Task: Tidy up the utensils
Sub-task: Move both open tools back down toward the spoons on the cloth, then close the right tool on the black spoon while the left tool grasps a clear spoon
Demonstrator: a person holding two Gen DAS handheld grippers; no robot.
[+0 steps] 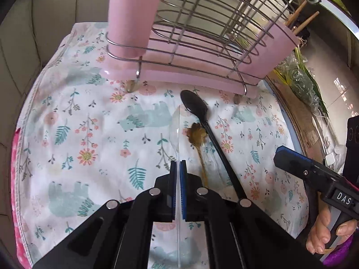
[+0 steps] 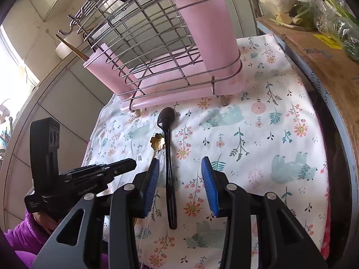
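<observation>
A black spoon (image 1: 209,134) lies on the floral cloth (image 1: 89,123), bowl toward the rack; it also shows in the right wrist view (image 2: 168,163). A small gold flower-headed spoon (image 1: 197,139) lies beside it (image 2: 157,142). My left gripper (image 1: 178,168) is shut on a thin clear plastic utensil (image 1: 178,132), held edge-on above the cloth. My right gripper (image 2: 180,174) is open, its blue pads (image 2: 208,183) either side of the black spoon's handle, above it. A wire rack with pink cups (image 1: 202,33) stands behind (image 2: 168,51).
Wooden chopsticks (image 1: 303,20) stand in the rack's far pink cup. A cardboard box with bagged greens (image 2: 314,33) sits right of the cloth. Grey tiled wall lies behind the rack. A pink cloth edge (image 1: 15,179) shows at the left.
</observation>
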